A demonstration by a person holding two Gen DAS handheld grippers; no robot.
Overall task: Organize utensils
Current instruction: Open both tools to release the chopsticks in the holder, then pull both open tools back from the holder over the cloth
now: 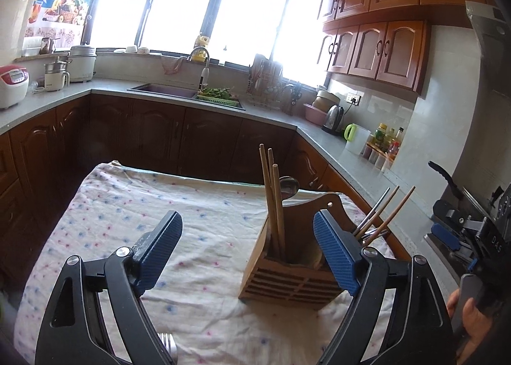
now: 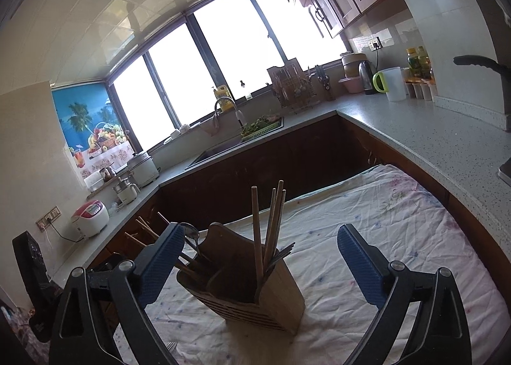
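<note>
Chopsticks stand upright in the wooden holder, tips up.

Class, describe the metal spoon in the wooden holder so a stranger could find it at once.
Find the table under the flowered cloth, then the slatted wooden holder standing on it. Behind the tall bamboo chopsticks, against the holder's raised back, a metal spoon pokes up. It is the only round, shiny bowl among straight sticks.
</note>
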